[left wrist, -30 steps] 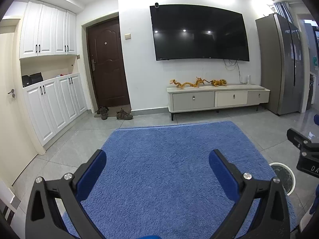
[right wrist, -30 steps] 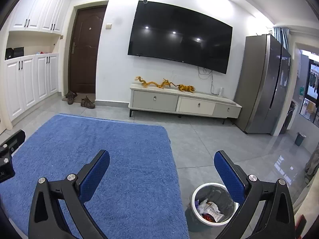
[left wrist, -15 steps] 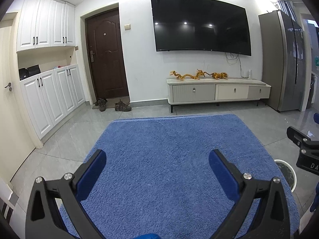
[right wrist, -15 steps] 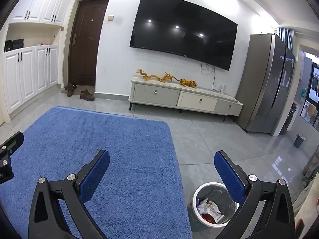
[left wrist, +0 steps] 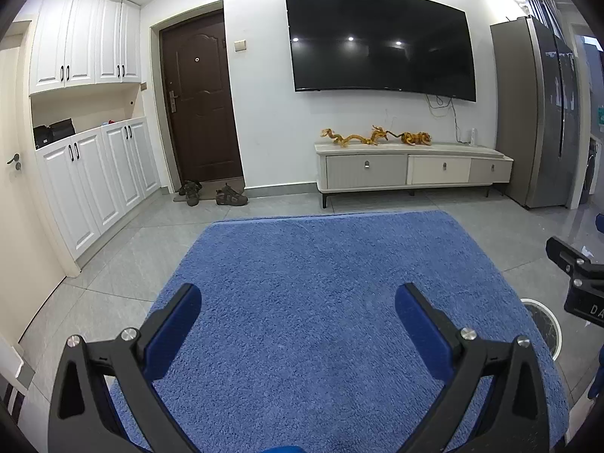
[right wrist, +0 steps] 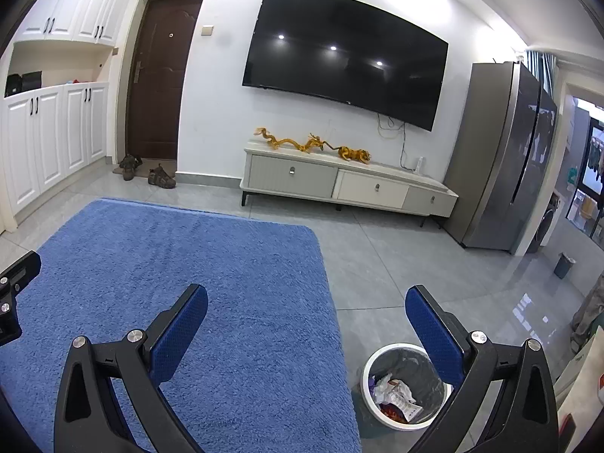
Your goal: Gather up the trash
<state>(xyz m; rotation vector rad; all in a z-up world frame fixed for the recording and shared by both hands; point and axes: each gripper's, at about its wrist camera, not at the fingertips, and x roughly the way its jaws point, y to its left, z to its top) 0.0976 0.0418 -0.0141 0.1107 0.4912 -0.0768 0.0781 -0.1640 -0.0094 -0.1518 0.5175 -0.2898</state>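
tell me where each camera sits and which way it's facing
Left wrist: on the left hand-held gripper, jaws open, facing the wall-mounted black television across the blue shaggy rug; the other gripper's tip shows at right.
Right wrist: on the right hand-held gripper, jaws open, above the white round trash bin; the other gripper's tip shows at left.
Shared: television, rug, bin.

Trash bin (left wrist: 543,324) half hidden behind right claw body at right edge of left wrist view. In right wrist view, bin (right wrist: 406,387) near rim partly covered by claw finger (right wrist: 434,334); crumpled wrappers (right wrist: 396,396) inside, print unreadable. Small far bin (right wrist: 564,264) too small to tell contents.
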